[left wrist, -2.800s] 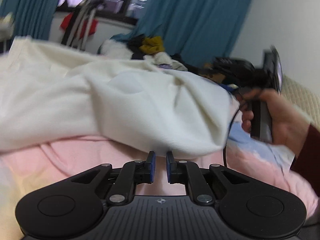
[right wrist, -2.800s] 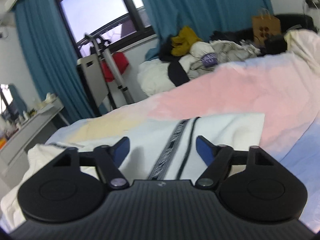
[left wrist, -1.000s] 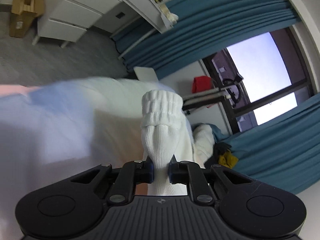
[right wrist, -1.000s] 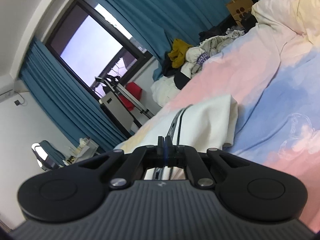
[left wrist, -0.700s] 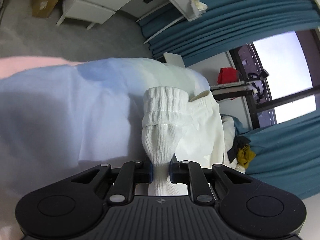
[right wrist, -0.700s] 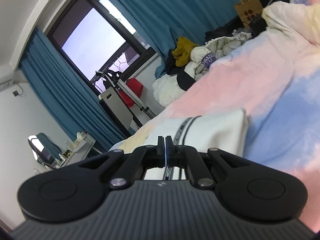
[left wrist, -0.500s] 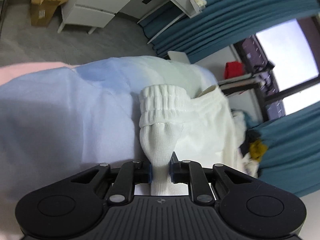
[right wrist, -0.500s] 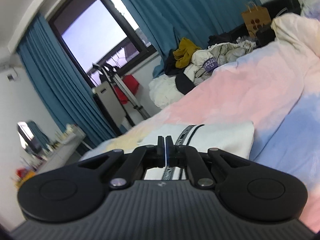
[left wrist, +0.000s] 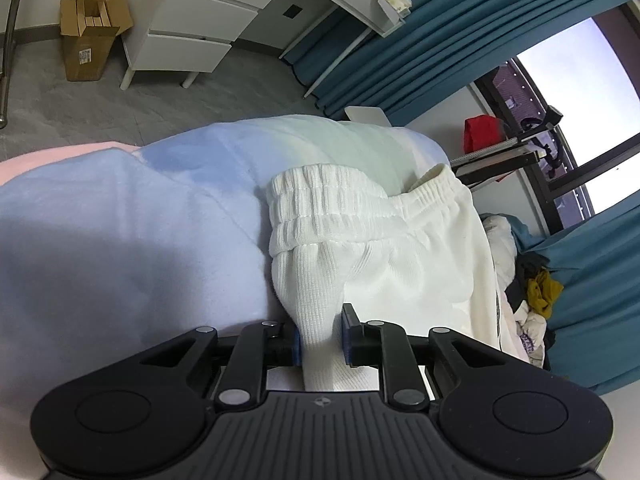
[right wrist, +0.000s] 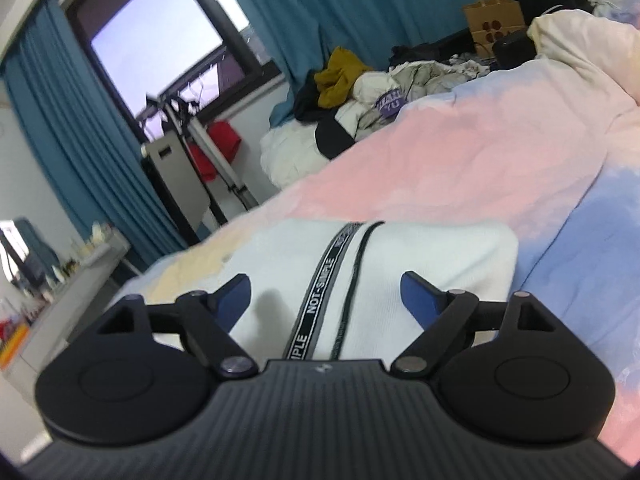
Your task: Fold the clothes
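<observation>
My left gripper (left wrist: 320, 338) pinches the white trousers (left wrist: 384, 248) lying near the edge of the pastel duvet (left wrist: 120, 240); my right gripper (right wrist: 326, 292) hangs spread above them. Teal curtains (right wrist: 360, 12) flank the window (right wrist: 160, 52).

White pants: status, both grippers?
Left gripper shut on white pants near the waistband. Right gripper open above the folded part. Nothing in the way.
</observation>
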`<state>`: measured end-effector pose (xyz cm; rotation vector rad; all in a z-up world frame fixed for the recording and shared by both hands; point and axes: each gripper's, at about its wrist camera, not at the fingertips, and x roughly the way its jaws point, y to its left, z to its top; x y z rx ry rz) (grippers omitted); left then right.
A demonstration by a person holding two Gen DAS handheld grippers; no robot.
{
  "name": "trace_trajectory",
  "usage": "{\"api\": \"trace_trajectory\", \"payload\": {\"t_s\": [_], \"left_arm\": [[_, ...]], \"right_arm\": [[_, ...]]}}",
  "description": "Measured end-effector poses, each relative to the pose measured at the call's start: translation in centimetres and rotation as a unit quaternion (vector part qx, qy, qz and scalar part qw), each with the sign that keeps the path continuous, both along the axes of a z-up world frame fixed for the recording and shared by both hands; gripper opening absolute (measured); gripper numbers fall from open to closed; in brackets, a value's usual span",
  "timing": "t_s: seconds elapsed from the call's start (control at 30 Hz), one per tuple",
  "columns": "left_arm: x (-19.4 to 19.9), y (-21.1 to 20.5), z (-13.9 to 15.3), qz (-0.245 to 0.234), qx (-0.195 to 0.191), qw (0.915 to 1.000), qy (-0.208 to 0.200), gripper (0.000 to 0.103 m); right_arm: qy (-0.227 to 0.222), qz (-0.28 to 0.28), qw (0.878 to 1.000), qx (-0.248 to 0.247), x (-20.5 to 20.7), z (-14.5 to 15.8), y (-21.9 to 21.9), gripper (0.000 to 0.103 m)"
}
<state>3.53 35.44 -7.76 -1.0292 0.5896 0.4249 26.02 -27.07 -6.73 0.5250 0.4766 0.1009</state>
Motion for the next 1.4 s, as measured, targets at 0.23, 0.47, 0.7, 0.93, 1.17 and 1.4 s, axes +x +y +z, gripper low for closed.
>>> {"api": "trace_trajectory", "payload": {"t_s": [0.23,0.47,0.7,0.93,1.17,1.4], "left_arm": [[0.5,0.2,0.0,-0.001,0.006,1.0,0.0,0.02],[0.5,0.5,-0.2,0.001,0.001,1.0,-0.003,0.021],[0.1,0.5,0.1,-0.003,0.002,1.0,-0.004,0.021],[-0.4,0.3,0.4,-0.02,-0.01,0.9996,-0.018,0.021],[-1.4,0.2,0.6,-0.019,-0.016,0.9995,-0.018,0.021],[-2.2,0.4,0.7,-0.02,-0.018,0.9994,-0.022,0.021]], "right_arm": [[0.009,0.028,0.996,-0.088,1.0,-1.1,2.7,0.051],[-0.018,0.008,0.994,-0.11,-0.6,0.6,3.5,0.013],[-0.124,-0.08,0.989,-0.027,-7.4,4.5,0.7,0.012],[-0.154,-0.239,0.958,0.042,-17.5,5.1,-2.5,0.012],[0.048,-0.288,0.926,0.24,-19.7,-3.6,-6.7,0.012],[0.06,-0.293,0.921,0.251,-20.5,-4.3,-6.9,0.013]]}}
